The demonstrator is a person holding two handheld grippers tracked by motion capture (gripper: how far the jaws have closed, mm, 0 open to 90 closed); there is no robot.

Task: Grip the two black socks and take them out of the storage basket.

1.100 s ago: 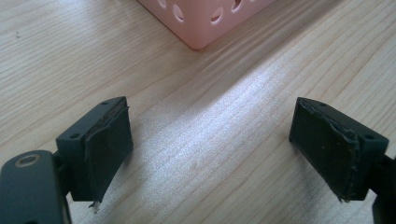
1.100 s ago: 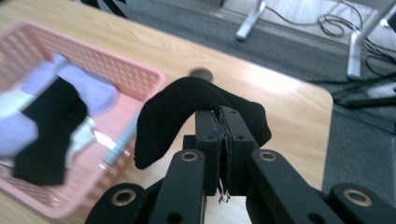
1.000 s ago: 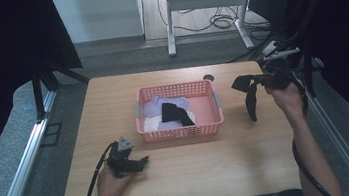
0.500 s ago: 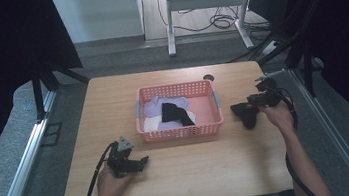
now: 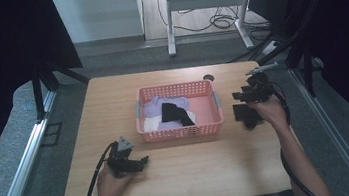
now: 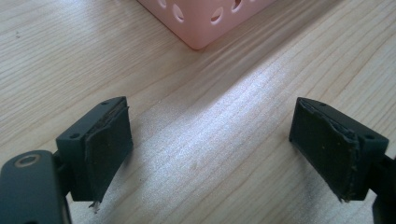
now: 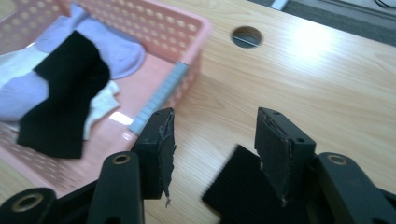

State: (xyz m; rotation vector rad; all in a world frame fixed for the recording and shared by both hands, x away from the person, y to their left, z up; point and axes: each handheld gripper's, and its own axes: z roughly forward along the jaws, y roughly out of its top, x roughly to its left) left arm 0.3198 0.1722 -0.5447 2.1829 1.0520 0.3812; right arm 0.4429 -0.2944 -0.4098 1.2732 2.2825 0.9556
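Right tongs [image 5: 243,100] came down from mid-air with black sock [image 7: 243,196], now lying on worktop [image 5: 211,169] beside pink basket [image 5: 181,131], jaws apart | left tongs [image 5: 137,161] open, idle | likely next: return to basket for another sock.

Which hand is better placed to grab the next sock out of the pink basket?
Right. The right tool is open beside the basket's right end, with the black sock ahead of it. The left tool rests on the table below the basket's front wall.
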